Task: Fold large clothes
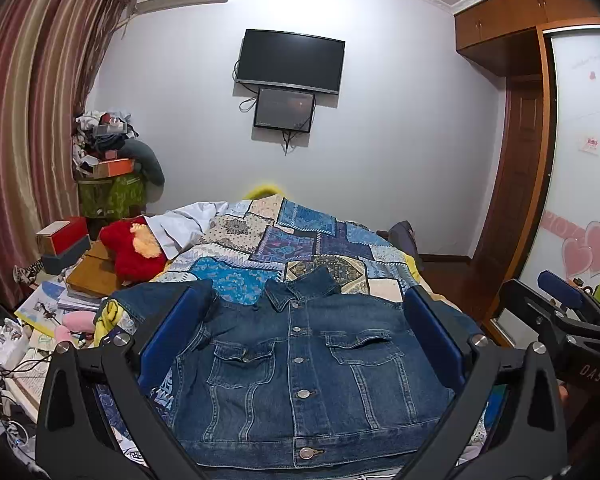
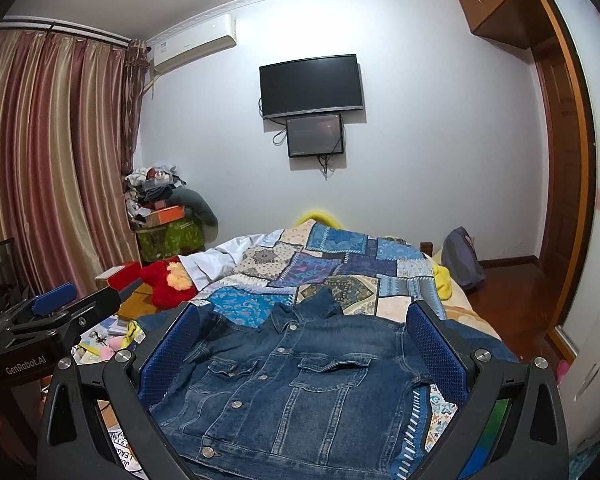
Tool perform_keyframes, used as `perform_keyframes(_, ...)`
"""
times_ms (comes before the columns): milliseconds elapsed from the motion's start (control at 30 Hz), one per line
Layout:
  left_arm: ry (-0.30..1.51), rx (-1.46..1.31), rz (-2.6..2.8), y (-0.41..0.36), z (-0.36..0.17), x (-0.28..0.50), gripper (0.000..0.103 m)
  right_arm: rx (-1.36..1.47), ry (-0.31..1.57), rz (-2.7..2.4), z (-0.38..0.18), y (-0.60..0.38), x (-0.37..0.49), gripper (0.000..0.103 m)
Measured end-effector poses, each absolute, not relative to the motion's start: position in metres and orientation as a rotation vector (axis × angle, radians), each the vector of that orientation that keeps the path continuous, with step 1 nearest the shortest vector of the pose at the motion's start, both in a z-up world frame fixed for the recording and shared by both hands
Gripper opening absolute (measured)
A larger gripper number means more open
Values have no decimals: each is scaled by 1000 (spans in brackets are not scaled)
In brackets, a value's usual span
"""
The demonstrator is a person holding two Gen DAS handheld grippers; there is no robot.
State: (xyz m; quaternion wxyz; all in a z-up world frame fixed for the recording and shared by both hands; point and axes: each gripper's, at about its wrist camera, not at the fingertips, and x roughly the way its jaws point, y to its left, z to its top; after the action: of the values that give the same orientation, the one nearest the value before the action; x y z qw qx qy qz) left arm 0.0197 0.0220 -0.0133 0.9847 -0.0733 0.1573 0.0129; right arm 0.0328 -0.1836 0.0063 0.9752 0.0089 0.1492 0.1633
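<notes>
A denim jacket (image 1: 300, 364) lies flat and front-up on a patchwork quilt (image 1: 296, 240) covering the bed, directly ahead of and below both grippers, its collar pointing away from them and its hem nearest. The left gripper (image 1: 300, 332) hangs above the jacket with its two blue-padded fingers (image 1: 172, 336) spread wide, one to each side of the garment's chest, holding nothing. The right gripper (image 2: 304, 344) hovers the same way, released, its textured blue pads (image 2: 436, 352) flanking the jacket without clamping it. In the left wrist view the right gripper's body (image 1: 556, 320) shows off to the right; in the right wrist view the left gripper's body (image 2: 60, 316) shows off to the left.

The jacket has two chest pockets, both flaps closed, and a buttoned front placket: five metal buttons can be counted in the left wrist view. One sleeve spreads out to the left of the left gripper, the other beyond its right finger.

Far ahead on the wall hang two dark screens, a large television (image 1: 290, 60) and a smaller panel (image 1: 284, 109) just beneath it. Ahead and to the left, a red plush toy (image 1: 134, 250) rests at the quilt's edge beside a white cloth (image 1: 180, 226). Further left, a green patterned container (image 1: 112, 196) carries an orange box (image 1: 114, 167) and a heap of clothes; what is inside it cannot be seen. Striped curtains (image 1: 28, 128) fill the far left.
</notes>
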Motion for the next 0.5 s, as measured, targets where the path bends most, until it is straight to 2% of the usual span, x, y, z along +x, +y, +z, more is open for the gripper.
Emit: perform_keyframes(500, 320, -154, 32, 24, -14, 21, 103, 18, 303, 330, 3, -183, 33, 103)
